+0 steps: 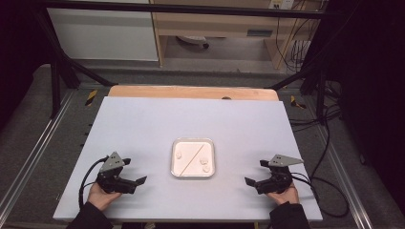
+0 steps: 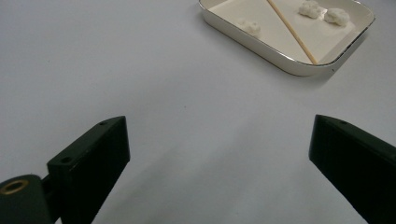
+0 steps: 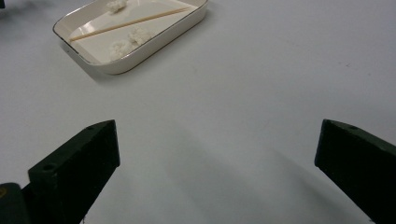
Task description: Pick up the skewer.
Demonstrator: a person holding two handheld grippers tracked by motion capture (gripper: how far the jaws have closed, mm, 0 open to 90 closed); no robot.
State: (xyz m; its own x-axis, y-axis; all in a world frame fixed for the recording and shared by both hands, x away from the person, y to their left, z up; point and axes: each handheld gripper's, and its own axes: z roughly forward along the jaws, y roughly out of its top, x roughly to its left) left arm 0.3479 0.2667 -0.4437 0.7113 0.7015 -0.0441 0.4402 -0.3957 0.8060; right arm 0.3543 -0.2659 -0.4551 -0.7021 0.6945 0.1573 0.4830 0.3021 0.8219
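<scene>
A wide, pale grey rectangular tabletop (image 1: 143,129) spreads out below the camera, with a strip of light wood along its far edge. Near its middle, slightly toward the person, sits a shallow white rectangular tray with rounded corners and a thin metallic rim (image 1: 193,141). The left gripper (image 1: 134,172), black with a grey three-cornered plate on top, rests on the table well to the left of the tray, its jaws spread wide with nothing between them. The right gripper (image 1: 255,172), the same build, rests well to the right of the tray, jaws likewise spread wide and empty. Inside the tray a thin, light wooden skewer (image 1: 193,158) lies diagonally from corner to corner. Three small white crumbly lumps lie on the tray floor: one (image 1: 178,154) left of the skewer, two (image 1: 205,164) to its right.
</scene>
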